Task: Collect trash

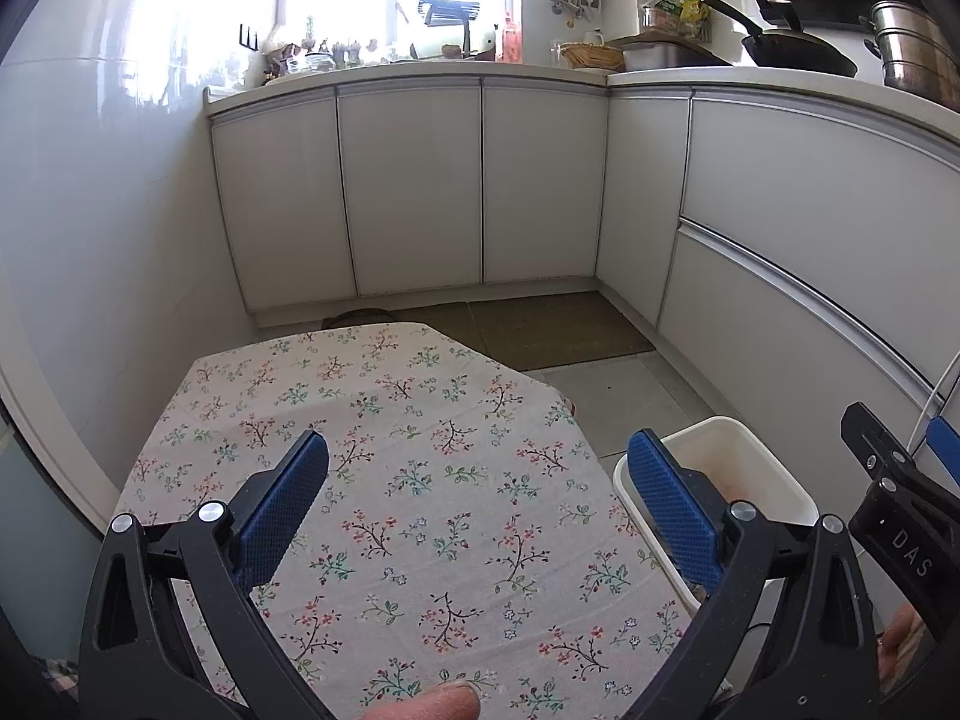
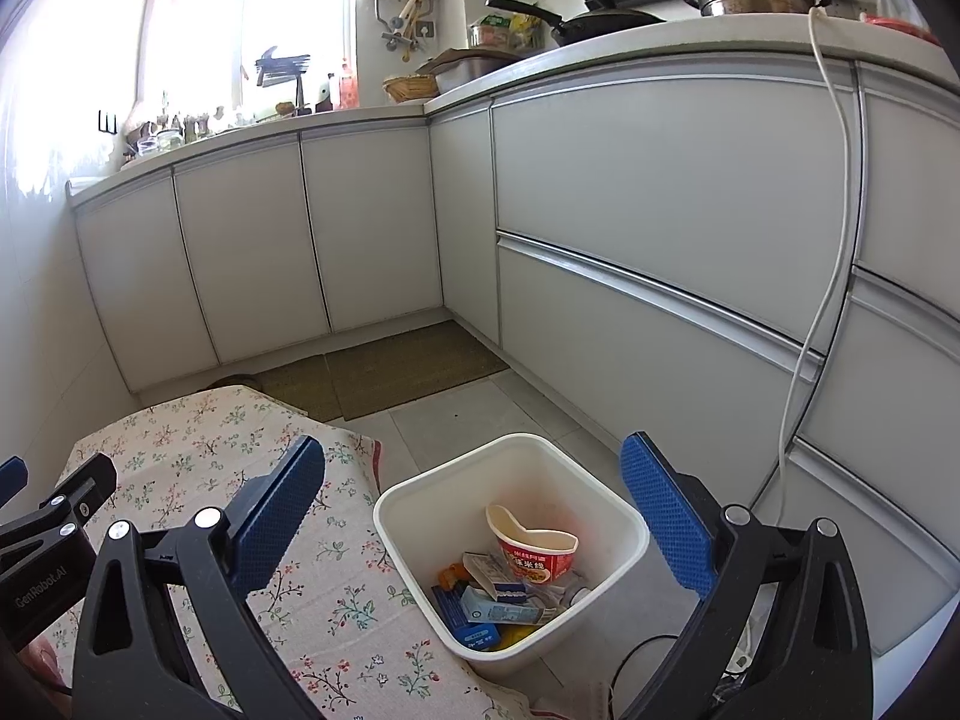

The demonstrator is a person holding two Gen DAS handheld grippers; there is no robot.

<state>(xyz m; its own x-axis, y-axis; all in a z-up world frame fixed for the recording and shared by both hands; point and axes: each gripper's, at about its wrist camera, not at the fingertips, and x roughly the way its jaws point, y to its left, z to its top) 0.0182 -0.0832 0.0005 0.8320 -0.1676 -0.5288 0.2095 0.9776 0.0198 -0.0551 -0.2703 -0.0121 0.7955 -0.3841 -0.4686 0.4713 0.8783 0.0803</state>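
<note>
A white trash bin (image 2: pixel 606 510) stands on the floor beside a table with a floral cloth (image 2: pixel 198 456). In it lie a crushed red noodle cup (image 2: pixel 531 546), small cartons (image 2: pixel 498 594) and other wrappers. My right gripper (image 2: pixel 474 516) is open and empty, above the bin's near side. My left gripper (image 1: pixel 480 504) is open and empty over the floral tablecloth (image 1: pixel 396 456). The bin's rim (image 1: pixel 720 429) shows at the right of the left wrist view, partly behind a finger.
White kitchen cabinets (image 2: pixel 630 210) line the back and right. A brown mat (image 2: pixel 396 366) lies on the grey tile floor. A white cable (image 2: pixel 822 276) hangs down the cabinet front. Pots and a pan (image 2: pixel 600 15) sit on the counter.
</note>
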